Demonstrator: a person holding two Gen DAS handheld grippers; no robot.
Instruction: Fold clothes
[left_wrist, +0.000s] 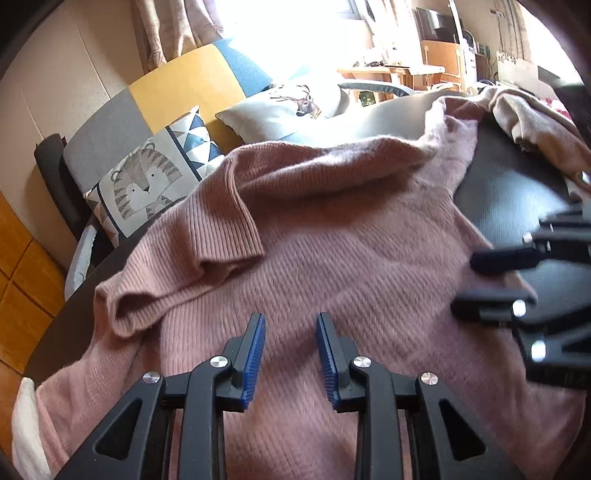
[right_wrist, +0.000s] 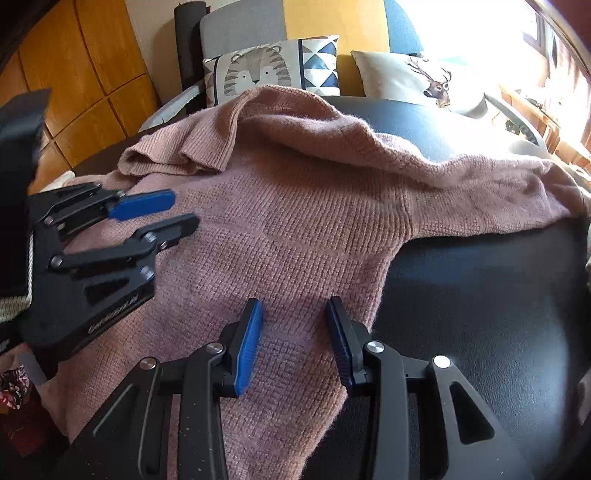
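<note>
Sweater: a pink knit sweater (left_wrist: 332, 240) is spread on the dark counter (right_wrist: 480, 277); one ribbed edge is folded over
Left tool (left_wrist: 290, 350): held above the sweater; fingers apart, nothing gripped
Right tool (right_wrist: 293, 347): held over the sweater's edge; fingers apart, nothing gripped
Behind: a tiger cushion (left_wrist: 147, 181) is seen beyond the counter

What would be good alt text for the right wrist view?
A pink sweater lies spread on a dark table, one sleeve folded over its far left side. The right claw is open above its near edge; the left claw, also open, is above it at left.
</note>
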